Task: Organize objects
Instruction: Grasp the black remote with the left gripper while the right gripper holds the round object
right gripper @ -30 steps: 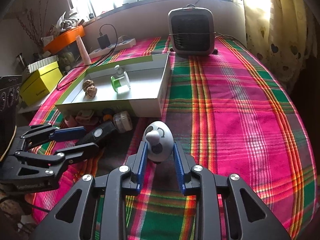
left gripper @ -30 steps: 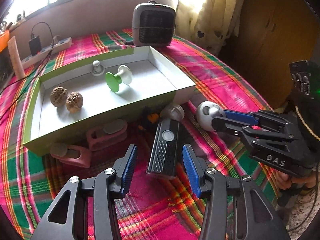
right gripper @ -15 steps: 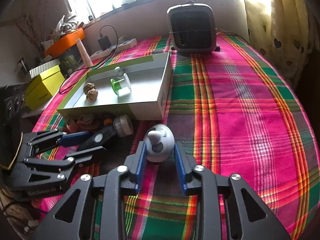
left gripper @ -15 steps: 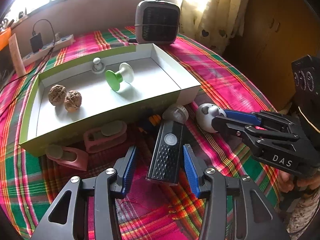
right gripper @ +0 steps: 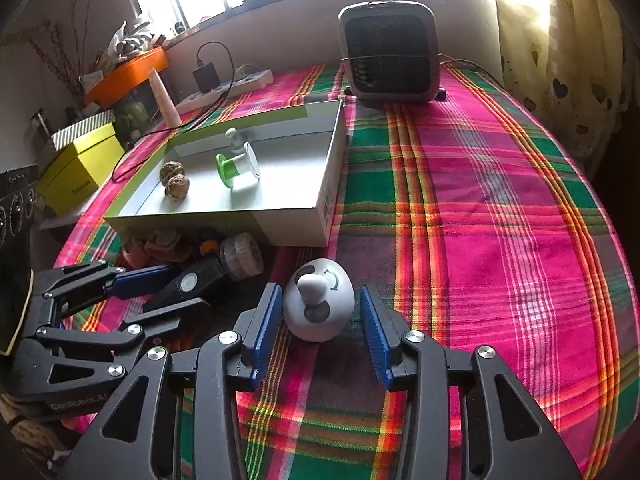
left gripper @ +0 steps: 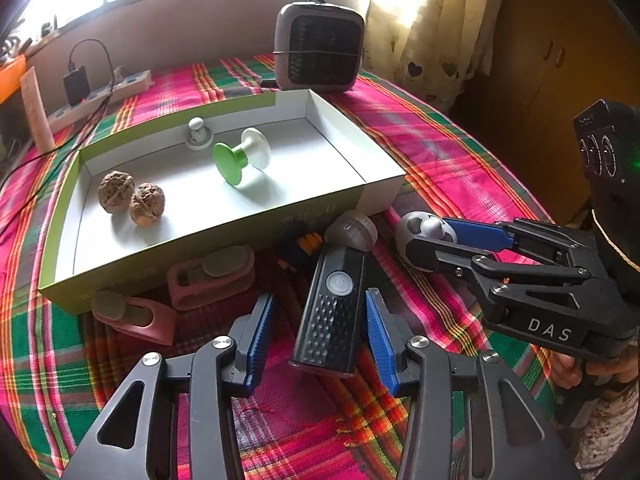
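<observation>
Both grippers staged over loose items in front of the box; nothing gripped yet.

Left gripper point(left gripper: 316, 334) straddles the black ribbed torch with a round power button point(left gripper: 334, 304), jaws just closing, pads not yet touching, torch flat on the plaid tablecloth point(right gripper: 480, 200). Right gripper point(right gripper: 318, 332) brackets the white egg-shaped toy with a grey knob point(right gripper: 318, 300), jaws just opening, visible gaps both sides, so released (egg sits upright on the cloth). Beyond them: the shallow white cardboard box with green rim point(left gripper: 380, 184), holding two brown walnuts point(left gripper: 132, 198) and a green-and-white spool point(left gripper: 240, 156). Next, I judge: left closes on the torch, lifts over the near wall into the box.
</observation>
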Available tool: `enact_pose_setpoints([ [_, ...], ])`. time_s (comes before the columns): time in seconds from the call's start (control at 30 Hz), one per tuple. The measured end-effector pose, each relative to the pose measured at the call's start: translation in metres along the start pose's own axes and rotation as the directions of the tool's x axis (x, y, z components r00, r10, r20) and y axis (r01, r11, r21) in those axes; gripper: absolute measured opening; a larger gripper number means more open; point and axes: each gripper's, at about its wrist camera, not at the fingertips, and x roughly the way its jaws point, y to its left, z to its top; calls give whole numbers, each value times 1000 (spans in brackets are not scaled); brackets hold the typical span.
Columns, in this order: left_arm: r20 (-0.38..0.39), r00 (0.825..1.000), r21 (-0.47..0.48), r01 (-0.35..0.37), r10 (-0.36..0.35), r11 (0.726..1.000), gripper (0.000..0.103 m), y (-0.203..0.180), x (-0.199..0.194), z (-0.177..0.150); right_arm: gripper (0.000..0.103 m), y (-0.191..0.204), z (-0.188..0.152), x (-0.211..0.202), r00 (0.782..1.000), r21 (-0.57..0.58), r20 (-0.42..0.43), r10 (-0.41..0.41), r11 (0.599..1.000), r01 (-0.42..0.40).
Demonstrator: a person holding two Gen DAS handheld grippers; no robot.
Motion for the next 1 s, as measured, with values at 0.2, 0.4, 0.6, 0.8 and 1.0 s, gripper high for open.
enact_pose_setpoints([
  [0.2, 3, 1000, -4, -9, 9, 1000, 32, 0, 0, 0, 37, -1, -1, -1, 1000, 2, 4, 3, 1000, -3],
  [0.4, 5, 1000, -7, -10, 10, 1000, 28, 1, -1, 0, 35, 0, -1, -4, 1000, -1, 13, -1, 1000, 1],
  [0.6, 7, 1000, -11, -10, 10, 1000, 26, 1, -1, -1, 32, 1, -2, -7, 1000, 2, 28, 2, 1000, -2],
  [0.8, 10, 1000, -17, -8, 8, 1000, 25, 0, -3, -2, 29, 2, -2, -9, 999, 4, 38, 4, 1000, -4],
  [1.0, 9, 1000, -18, -9, 10, 1000, 25, -1, -4, -4, 28, 2, -3, -10, 999, 10, 40, 5, 1000, -6],
])
